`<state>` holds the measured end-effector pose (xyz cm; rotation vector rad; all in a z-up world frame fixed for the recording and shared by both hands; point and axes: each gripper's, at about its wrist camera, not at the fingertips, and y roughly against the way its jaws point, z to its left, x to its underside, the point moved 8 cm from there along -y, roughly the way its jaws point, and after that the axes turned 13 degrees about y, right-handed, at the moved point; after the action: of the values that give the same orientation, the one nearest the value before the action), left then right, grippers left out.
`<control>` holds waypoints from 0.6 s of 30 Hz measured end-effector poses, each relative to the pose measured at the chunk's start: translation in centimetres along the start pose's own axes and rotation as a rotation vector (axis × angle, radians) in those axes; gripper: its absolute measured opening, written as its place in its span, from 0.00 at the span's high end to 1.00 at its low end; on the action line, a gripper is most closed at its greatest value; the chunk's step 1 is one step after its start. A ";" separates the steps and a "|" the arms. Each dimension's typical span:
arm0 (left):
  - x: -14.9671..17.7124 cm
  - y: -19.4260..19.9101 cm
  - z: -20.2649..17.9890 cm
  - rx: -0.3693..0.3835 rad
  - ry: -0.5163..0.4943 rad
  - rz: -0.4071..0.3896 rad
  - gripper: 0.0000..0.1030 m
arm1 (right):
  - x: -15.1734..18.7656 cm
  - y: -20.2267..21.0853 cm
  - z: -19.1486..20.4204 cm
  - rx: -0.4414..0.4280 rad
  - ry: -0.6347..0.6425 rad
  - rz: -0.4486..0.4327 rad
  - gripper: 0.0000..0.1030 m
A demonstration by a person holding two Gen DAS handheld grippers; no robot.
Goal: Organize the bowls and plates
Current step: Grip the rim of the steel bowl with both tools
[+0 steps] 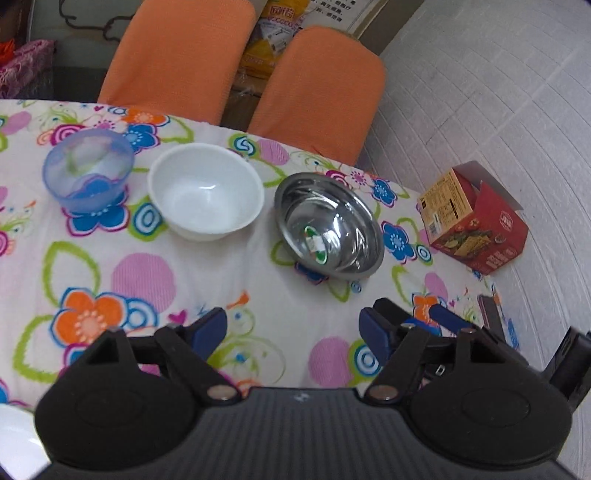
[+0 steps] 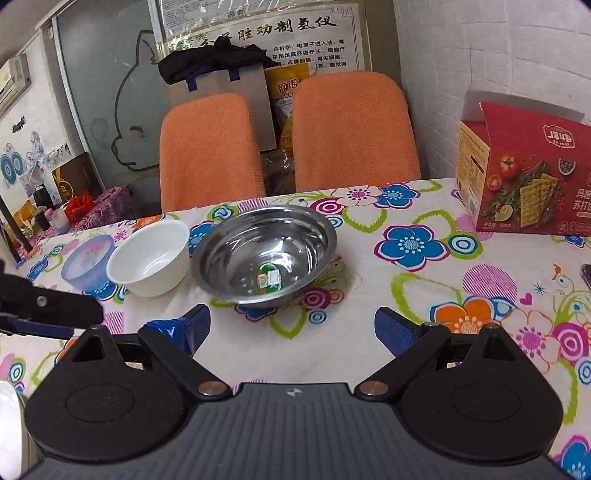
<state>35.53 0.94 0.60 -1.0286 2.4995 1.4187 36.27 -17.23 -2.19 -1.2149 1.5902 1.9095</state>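
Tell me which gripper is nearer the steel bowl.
Right. The right gripper faces the steel bowl head-on, open. The left gripper sits farther left and back, also open.

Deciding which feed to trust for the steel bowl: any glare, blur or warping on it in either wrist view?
Left wrist: steel bowl sharp, bright window-like glare streaks inside, sticker readable as a shape only; wall lines bend at the right edge. Right wrist: steel bowl larger, centred, softer reflections; red box bulges from fisheye.

The wall poster point(image 2: 266, 33) behind the chairs carries large Chinese calligraphy, partly legible as "功制氢仪". The red cracker box point(image 2: 524, 173) shows Chinese lettering too. The sticker in the steel bowl point(image 2: 264, 254) is unreadable.
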 end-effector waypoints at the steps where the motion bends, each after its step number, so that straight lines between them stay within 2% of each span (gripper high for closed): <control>1: -0.6 -1.2 -0.5 -0.013 0.020 0.001 0.30 | -0.4 -0.7 -0.5 -0.005 -0.001 0.003 0.19; 6: -2.2 -6.4 -1.1 -0.067 0.139 0.028 0.30 | -1.6 -5.1 -1.6 -0.023 0.052 0.071 0.19; 9: -2.5 -8.5 -1.0 -0.076 0.193 0.047 0.30 | -1.8 -7.5 -1.8 -0.041 0.101 0.114 0.19; 14: -3.1 -10.2 -1.6 -0.093 0.186 0.031 0.31 | -1.5 -10.1 -2.2 -0.057 0.151 0.159 0.19; 18: -3.2 -11.3 -1.8 -0.109 0.193 0.029 0.36 | -1.6 -11.4 -2.0 -0.055 0.192 0.160 0.19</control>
<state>45.11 -2.70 -5.37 -1.2080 2.6022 1.5487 46.35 -15.33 -7.84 -1.3671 1.7929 1.9965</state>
